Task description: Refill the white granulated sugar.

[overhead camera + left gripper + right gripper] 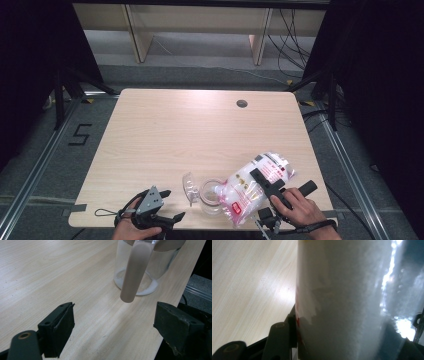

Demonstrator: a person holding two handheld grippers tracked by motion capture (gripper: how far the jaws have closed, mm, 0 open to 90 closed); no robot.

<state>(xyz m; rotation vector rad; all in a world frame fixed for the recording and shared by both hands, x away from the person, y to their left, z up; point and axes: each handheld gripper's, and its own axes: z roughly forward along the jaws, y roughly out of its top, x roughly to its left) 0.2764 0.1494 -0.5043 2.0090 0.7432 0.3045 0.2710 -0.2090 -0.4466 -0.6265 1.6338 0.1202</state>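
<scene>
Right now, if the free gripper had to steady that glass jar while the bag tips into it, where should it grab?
Probably the handle: it hangs down the jar's wall on the side facing the left gripper, whose jaws stand open and empty before it. Coming in level from that side looks best, since the bag, clamped in the right gripper, tilts over the rim.

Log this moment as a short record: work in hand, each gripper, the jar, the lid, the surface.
work: pouring white grains from a bag into a glass jar
right gripper: shut on the bag, bag tilted with its mouth at the jar
left gripper: open, empty, near the table's front edge
jar: upright, some white grains on its bottom
lid: clear, lying on the table left of the jar
surface: light wooden table
</scene>
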